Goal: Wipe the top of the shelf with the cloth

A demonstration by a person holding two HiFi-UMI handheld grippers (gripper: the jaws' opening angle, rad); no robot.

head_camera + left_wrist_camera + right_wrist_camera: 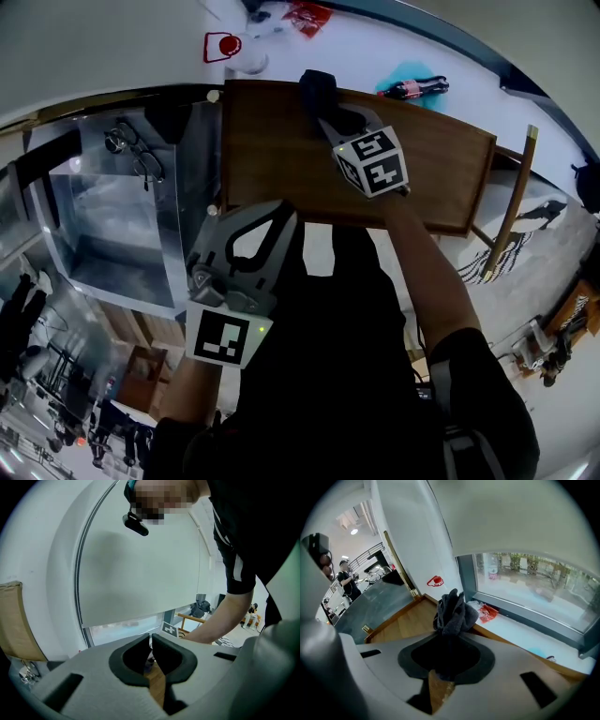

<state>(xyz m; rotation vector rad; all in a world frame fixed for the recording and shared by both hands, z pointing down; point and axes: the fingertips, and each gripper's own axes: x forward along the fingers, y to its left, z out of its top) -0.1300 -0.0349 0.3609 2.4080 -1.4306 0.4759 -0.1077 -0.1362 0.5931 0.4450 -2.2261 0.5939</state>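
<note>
The right gripper (328, 117) is clamping the dark cloth (317, 87) at the 12 o'clock edge of the shelf top (272, 159). The left gripper (246, 246), at 7 o'clock, is holding nothing, its jaws nearly together.

You wear black short sleeves (472, 367); your grey left gripper (261, 214), seven o'clock, and right gripper (330, 111), one o'clock, carry black-and-white marker cubes (373, 161).

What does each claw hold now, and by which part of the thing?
The right claw grips the dark grey bunched cloth by its lower end, the rest sticking out. The left claw holds nothing.
</note>
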